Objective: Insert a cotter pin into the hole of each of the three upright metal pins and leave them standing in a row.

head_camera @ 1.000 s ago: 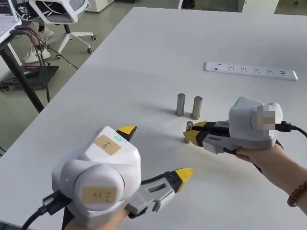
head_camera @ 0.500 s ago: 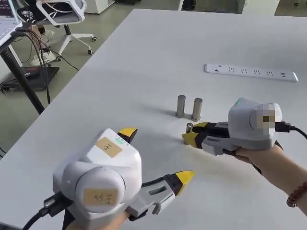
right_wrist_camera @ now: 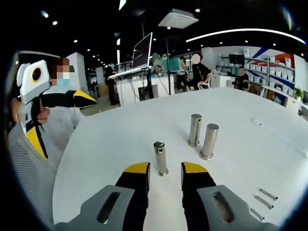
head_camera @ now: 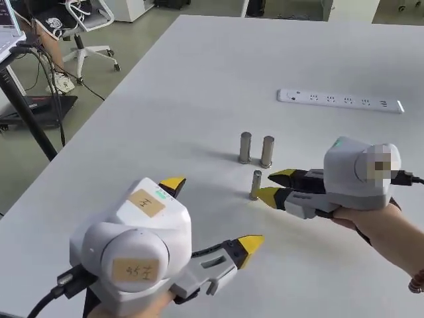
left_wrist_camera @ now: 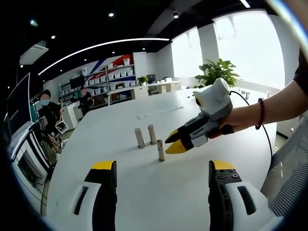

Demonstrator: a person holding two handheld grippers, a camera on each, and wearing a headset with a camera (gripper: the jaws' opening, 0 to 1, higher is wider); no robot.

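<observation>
Setting: we see a white worktop (head_camera: 165, 99) with a white power strip (head_camera: 339, 101) lying toward its far side.
Metal pins: we count three short pins, all standing upright. The left rear pin (head_camera: 245, 147) and the right rear pin (head_camera: 267, 152) stand close together without touching. The front pin (head_camera: 256, 184) stands alone, just in front of them.
Right hand-held gripper (head_camera: 271, 185): we see its jaws a little apart with nothing between them. Its yellow tips sit just beside the front pin. In the right gripper view that pin stands just ahead of the gap.
Left hand-held gripper (head_camera: 212, 212): we see its jaws spread wide and empty, held well short of the pins.
Cotter pins (right_wrist_camera: 263, 202): in the right gripper view we see three thin ones lying flat on the worktop, well apart from the upright pins.
</observation>
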